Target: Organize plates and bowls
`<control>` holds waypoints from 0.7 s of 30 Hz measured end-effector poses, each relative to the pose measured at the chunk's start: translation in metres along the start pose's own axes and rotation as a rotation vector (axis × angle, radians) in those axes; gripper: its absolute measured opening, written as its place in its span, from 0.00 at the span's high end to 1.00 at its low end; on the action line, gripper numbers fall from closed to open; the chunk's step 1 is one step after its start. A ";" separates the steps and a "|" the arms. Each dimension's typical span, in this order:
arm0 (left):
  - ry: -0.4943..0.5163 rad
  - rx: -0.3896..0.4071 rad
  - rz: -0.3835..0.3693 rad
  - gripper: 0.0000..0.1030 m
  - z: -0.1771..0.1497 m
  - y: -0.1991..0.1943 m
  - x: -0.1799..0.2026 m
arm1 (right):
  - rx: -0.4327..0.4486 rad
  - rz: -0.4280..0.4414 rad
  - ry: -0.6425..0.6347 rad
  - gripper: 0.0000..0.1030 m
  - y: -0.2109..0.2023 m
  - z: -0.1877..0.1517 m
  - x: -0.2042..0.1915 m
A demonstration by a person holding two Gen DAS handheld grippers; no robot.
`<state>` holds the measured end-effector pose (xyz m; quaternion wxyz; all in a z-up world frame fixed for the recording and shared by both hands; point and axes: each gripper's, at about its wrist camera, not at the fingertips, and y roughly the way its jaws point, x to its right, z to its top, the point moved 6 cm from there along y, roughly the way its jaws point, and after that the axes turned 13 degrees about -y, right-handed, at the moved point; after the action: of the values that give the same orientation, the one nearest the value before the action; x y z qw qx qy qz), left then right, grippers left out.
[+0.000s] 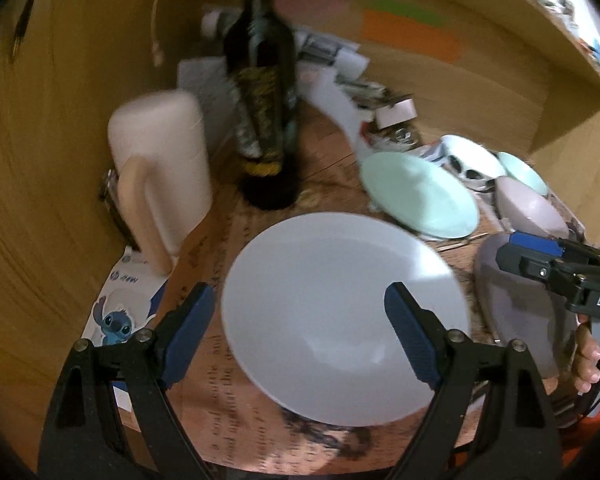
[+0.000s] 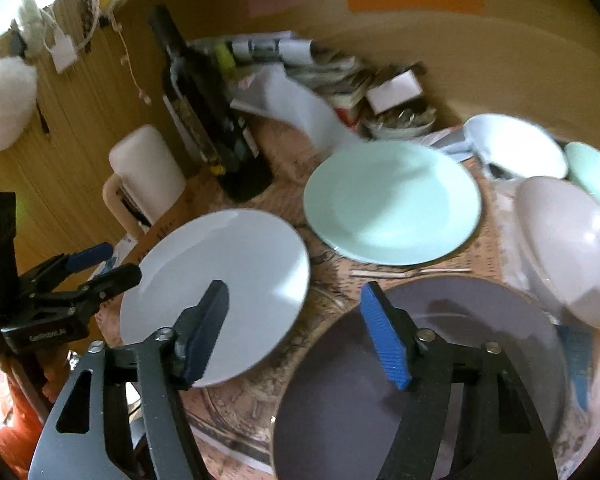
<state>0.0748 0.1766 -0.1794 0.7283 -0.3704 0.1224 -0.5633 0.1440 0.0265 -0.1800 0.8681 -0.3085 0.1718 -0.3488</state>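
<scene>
Two hand-held grippers are mine here, and neither holds anything. My left hand-held gripper [image 1: 300, 308] has its jaws spread wide over the white plate [image 1: 340, 300], one finger past the plate's left rim and the other above its face, pads clear of it. My right hand-held gripper [image 2: 296, 328] is parted as well, hanging over the strip of desk [image 2: 324, 280] between the white plate [image 2: 220, 288] and the dark grey plate [image 2: 440, 360], whose near edges almost meet. Beyond that gap lies the mint green plate [image 2: 392, 204], its near rim just beside both closer plates. To the right, a pale bowl [image 2: 568, 248] lies tilted, crowding the grey plate's far edge, with a white bowl [image 2: 516, 144] and another mint dish [image 2: 592, 176] behind it. On the left, a cream jug [image 1: 160, 168] and a dark bottle [image 1: 264, 120] stand near the white plate's far rim, against the wooden wall [image 1: 40, 140]. Papers [image 2: 300, 60] clutter the back.
</scene>
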 end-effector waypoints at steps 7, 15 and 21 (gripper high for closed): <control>-0.059 -0.074 0.007 0.38 -0.004 0.023 -0.031 | -0.131 0.026 -0.012 0.62 0.035 0.001 -0.010; -0.072 -0.136 -0.007 0.49 -0.010 0.038 -0.039 | -0.203 0.026 -0.002 0.72 0.051 0.002 -0.005; -0.069 -0.194 -0.033 0.56 -0.017 0.047 -0.036 | -0.233 0.026 -0.012 0.75 0.057 0.002 -0.004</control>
<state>0.0866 0.2074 -0.2312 0.6836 -0.4604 0.1450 -0.5475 0.1706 0.0626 -0.2160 0.8319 -0.4071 0.2099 -0.3133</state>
